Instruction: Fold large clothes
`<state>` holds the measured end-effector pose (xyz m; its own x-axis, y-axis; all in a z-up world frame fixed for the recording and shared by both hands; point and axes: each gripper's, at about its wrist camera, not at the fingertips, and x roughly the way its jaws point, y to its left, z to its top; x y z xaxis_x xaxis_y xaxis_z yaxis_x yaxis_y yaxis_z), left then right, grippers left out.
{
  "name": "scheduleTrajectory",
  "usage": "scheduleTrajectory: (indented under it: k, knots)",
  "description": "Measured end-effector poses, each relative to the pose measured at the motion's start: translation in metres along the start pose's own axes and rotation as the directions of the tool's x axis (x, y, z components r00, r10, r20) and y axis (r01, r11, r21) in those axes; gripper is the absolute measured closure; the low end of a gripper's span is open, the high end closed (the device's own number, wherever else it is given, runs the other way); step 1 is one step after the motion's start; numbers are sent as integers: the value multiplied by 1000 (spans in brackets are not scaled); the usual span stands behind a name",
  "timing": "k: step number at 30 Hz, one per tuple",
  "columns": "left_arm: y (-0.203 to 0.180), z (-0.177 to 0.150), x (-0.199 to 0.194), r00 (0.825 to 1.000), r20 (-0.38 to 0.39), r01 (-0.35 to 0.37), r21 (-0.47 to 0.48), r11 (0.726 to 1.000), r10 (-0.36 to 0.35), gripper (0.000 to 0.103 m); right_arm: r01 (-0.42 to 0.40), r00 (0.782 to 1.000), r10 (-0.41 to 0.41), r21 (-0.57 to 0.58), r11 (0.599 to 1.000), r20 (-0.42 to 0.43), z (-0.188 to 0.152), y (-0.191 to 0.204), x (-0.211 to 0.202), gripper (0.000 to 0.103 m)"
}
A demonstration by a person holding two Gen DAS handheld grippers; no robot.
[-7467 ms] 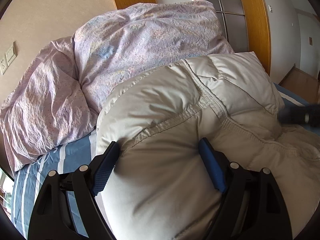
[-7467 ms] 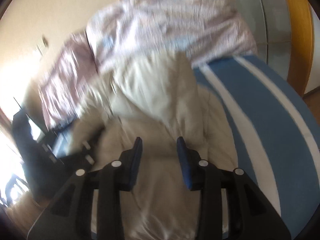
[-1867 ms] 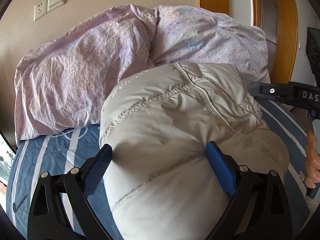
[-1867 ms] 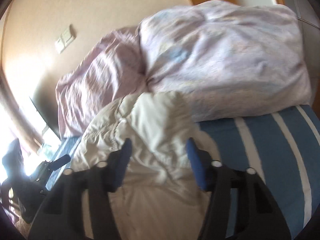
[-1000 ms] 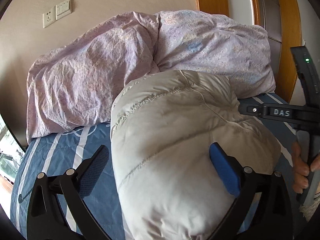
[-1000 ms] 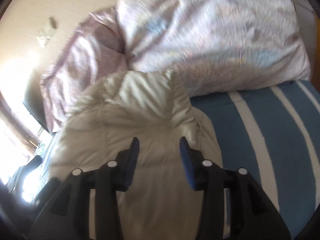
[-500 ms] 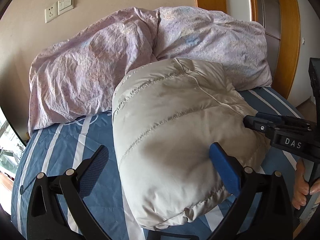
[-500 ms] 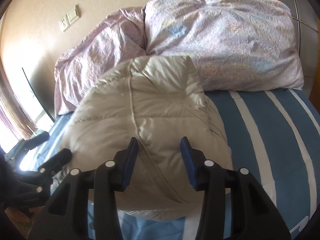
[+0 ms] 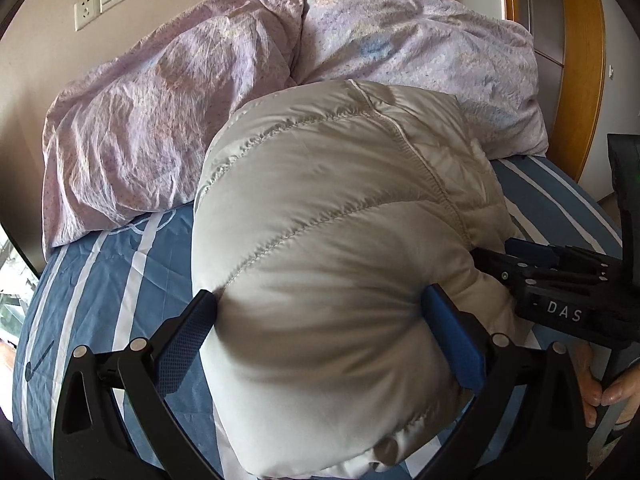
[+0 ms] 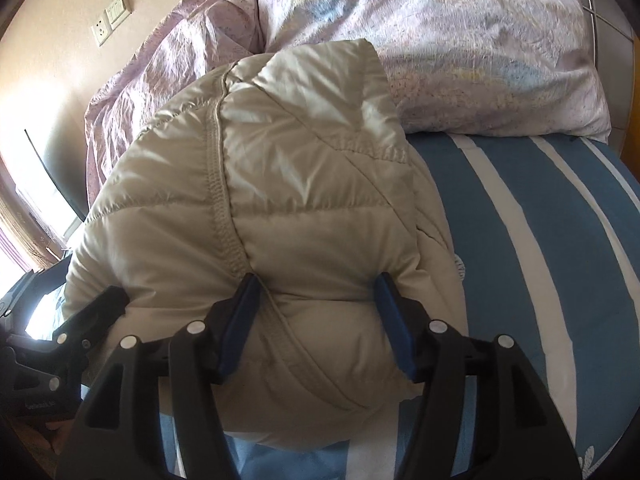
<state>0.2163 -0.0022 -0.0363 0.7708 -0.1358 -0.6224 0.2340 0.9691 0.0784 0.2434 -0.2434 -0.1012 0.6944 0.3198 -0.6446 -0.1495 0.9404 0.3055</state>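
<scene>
Since prev. frame the beige puffer jacket (image 9: 340, 240) has come down onto the blue striped sheet (image 9: 120, 264), bundle now lying against the lilac duvet (image 9: 168, 120). Right gripper (image 10: 316, 312): jaws have just been opening, jacket fabric still between the blue pads, both touching it. Left gripper (image 9: 320, 332): jaws wide, pads pressed on the jacket's sides as before. Person's hand (image 9: 600, 380) on the right gripper's handle.
</scene>
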Motion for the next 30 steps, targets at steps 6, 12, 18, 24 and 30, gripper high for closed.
scheduleTrajectory:
  k: [6,12,18,24,30]
  knots:
    - [1,0,2,1000,12,-7,-17,1000,7,1,-48,999,49,36,998,-16,3,-9,6,42]
    - [26,-5,-17,999,23,44,-100,994,-42,1,-42,998,40,37,998,57,4,-4,-39,43]
    - [18,-7,-11,999,1,34,-72,997,-34,1,-72,996,75,79,994,-42,-8,-10,-12,42]
    - [20,-6,-16,999,-5,38,-102,994,-39,1,-44,997,50,98,994,-55,-4,-16,-21,38]
    - [28,-11,-40,1000,7,-2,-110,994,3,1,125,990,-126,27,992,61,-8,3,-63,2]
